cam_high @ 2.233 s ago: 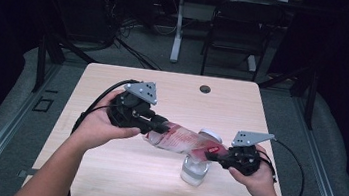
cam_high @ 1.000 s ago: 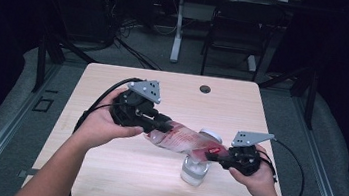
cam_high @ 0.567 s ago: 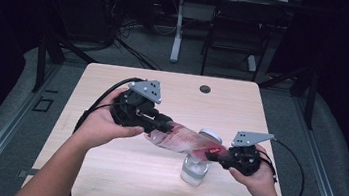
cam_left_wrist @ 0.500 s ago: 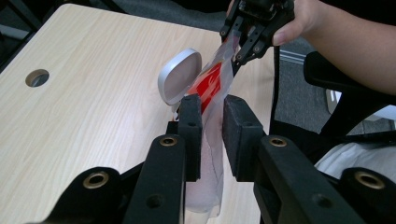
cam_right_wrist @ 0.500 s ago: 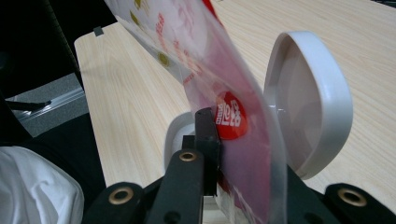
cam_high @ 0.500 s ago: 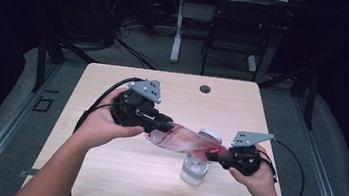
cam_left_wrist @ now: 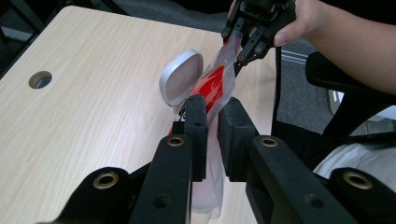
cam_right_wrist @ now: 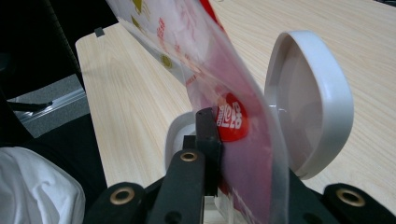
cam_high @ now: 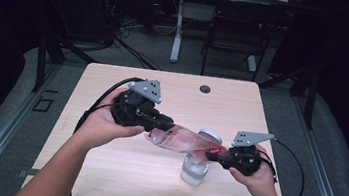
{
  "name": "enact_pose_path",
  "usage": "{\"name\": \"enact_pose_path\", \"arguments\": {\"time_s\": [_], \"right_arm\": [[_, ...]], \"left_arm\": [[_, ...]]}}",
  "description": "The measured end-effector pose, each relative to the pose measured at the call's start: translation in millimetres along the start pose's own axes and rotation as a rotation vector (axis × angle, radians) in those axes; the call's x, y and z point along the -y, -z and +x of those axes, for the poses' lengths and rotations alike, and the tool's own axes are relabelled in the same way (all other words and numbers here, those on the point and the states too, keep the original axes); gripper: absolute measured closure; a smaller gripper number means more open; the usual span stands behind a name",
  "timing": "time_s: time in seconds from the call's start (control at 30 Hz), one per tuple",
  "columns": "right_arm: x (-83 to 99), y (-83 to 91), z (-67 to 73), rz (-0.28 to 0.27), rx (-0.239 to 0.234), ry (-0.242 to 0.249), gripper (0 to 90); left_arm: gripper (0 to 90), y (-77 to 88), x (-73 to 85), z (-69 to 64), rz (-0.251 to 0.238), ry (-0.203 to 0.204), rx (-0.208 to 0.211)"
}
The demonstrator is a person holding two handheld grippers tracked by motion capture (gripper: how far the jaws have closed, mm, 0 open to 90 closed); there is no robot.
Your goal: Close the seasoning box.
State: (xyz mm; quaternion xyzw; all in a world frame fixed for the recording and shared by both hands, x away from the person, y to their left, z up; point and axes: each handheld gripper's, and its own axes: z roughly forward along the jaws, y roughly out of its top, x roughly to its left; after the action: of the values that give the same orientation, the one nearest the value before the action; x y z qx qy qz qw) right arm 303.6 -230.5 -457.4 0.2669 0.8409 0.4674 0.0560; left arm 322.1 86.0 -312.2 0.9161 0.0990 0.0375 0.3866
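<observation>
We hold the packet taut between both tools, left tool just closing on it, right tool clamped. We should keep its low end over the open jar and tilt gently.

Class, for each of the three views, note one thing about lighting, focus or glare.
High view: the table is lit, the room behind dark. Left gripper view: the plastic pouch and far gripper look soft, a little blurred. Right gripper view: the close pouch is hazy and glossy; the white lid reads evenly lit.
</observation>
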Motion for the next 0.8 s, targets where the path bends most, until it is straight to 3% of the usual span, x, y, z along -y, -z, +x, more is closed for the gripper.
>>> {"name": "enact_pose_path", "arguments": {"time_s": [0.8], "right_arm": [[-0.4, 0.5, 0.0, 0.005, 0.01, 0.005, 86.7]], "left_arm": [[86.9, -1.0, -8.6, -3.3, 0.015, -0.023, -0.013]]}}
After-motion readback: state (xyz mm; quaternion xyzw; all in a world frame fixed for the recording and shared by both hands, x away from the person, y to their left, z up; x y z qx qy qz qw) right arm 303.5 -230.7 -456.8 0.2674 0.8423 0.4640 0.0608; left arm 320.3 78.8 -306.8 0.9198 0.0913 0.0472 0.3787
